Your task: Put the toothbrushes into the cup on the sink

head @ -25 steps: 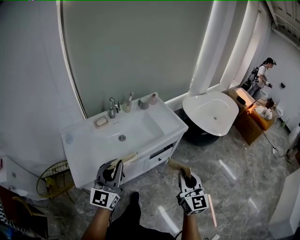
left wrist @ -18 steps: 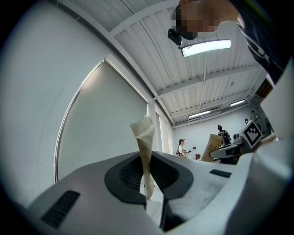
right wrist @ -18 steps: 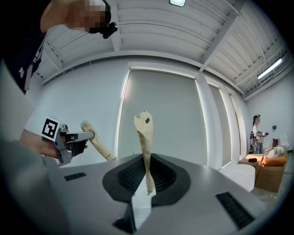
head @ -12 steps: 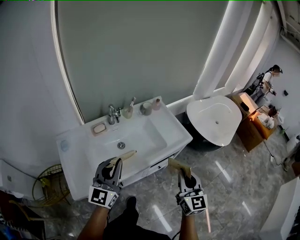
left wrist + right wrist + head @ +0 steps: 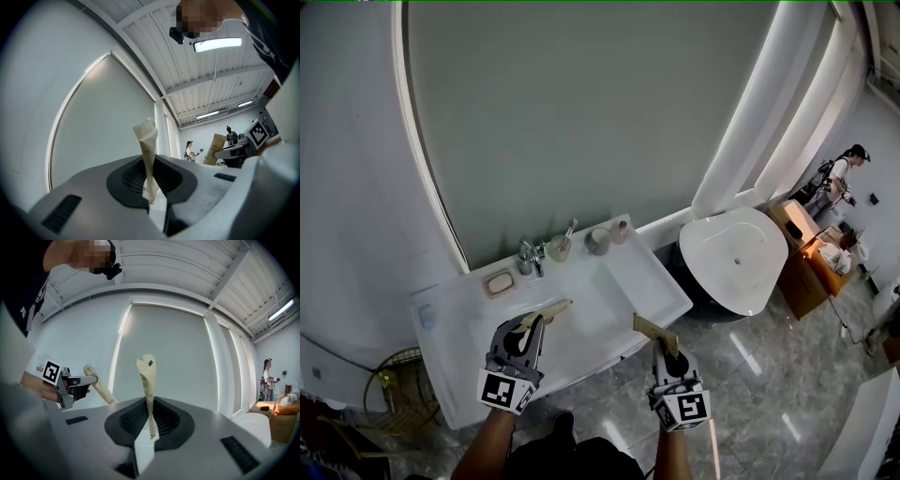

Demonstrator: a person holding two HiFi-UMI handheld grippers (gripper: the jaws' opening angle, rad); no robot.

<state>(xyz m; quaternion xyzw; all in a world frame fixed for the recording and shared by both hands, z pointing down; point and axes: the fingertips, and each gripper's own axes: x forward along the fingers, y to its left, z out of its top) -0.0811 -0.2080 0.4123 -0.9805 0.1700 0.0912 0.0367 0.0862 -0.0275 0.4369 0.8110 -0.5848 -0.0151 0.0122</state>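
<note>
Cup [image 5: 559, 249] stands on sink [image 5: 455, 323], right of faucet [image 5: 529, 256].

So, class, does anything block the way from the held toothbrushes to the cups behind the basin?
Nothing visible does: only the open basin lies between the toothbrushes and the cups; the faucet stands beside them.

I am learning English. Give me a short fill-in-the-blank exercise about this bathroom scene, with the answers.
1. The left gripper and the right gripper are each shut on a paper-wrapped ____.
2. Between the soap dish and the cups stands the ____.
3. In the head view, the white bathtub lies to the ____ of the sink.
Missing words: toothbrush; faucet; right.
</note>
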